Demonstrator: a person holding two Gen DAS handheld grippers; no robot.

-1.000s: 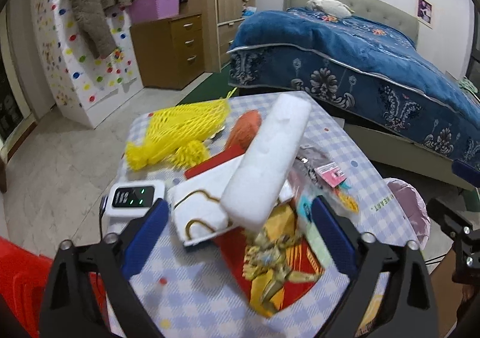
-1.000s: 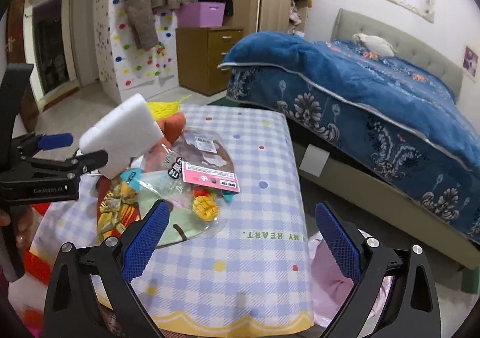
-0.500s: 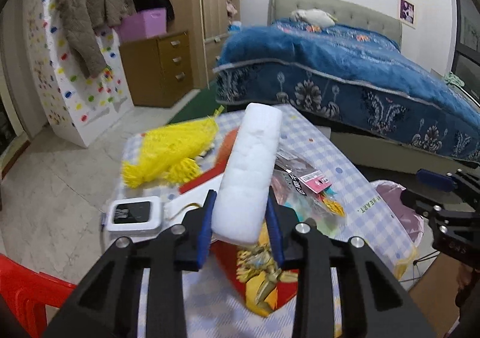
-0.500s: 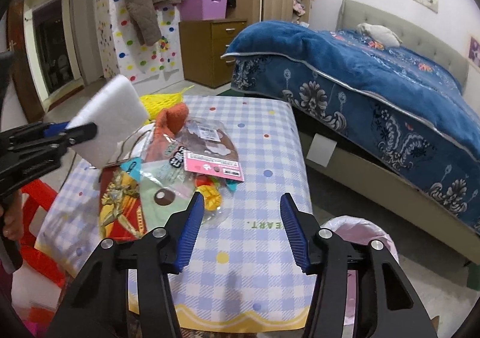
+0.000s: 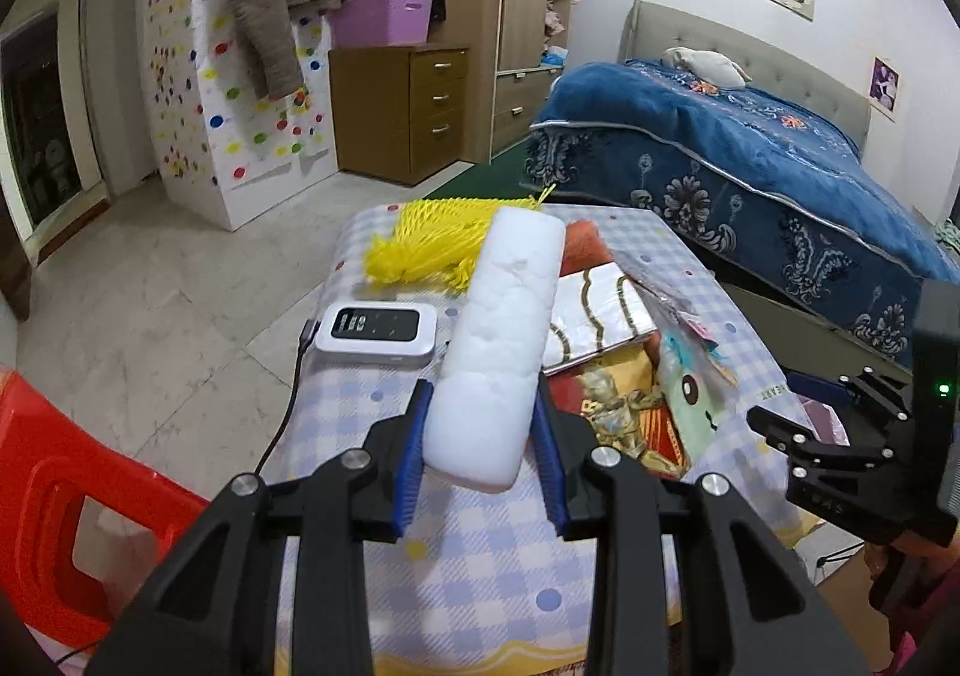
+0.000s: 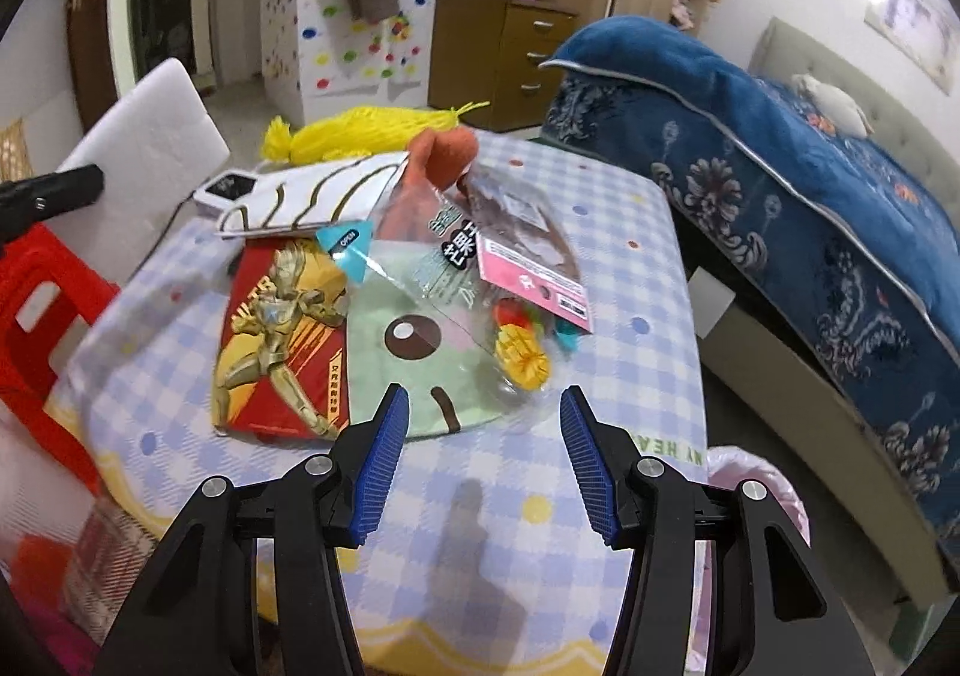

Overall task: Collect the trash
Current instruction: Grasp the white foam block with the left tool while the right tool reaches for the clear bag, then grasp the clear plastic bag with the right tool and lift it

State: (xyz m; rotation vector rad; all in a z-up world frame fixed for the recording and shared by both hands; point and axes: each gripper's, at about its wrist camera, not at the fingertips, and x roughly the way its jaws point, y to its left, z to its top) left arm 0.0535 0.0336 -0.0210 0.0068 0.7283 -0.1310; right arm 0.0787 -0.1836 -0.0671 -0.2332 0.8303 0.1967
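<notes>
One white foam block (image 5: 498, 340) sits clamped between the fingers (image 5: 410, 457) of the left gripper (image 5: 480, 460), raised clear of the checked surface (image 5: 480, 568). Its long axis runs straight out ahead of the fingers, tilted a little to their right at the far end, and only its near end lies between the blue pads, which press both of its side faces. In the right wrist view the same block (image 6: 147, 135) shows far off to the left, above the table edge.

Beyond and below the block lies the rest of the litter: a yellow mesh net (image 5: 432, 250) ahead and left of the left fingers, a white and gold wrapper (image 5: 594, 310) just to their right, then a red card pack (image 6: 282, 340) with a gold figure, a pale green bag (image 6: 414, 364) and a clear packet (image 6: 516, 280) with a pink label. A small white device (image 5: 375, 329) with a cable, ahead and left, looks like no trash.

The right gripper (image 6: 483, 460) hangs with fingers apart and nothing between them; the green bag and clear packet lie just ahead of the gap, so that hand is the nearer one for them. A pink-lined bin (image 6: 759, 487) shows past the surface's edge, to the right of the right fingers, and judging by the task the block probably has to travel across to it.
</notes>
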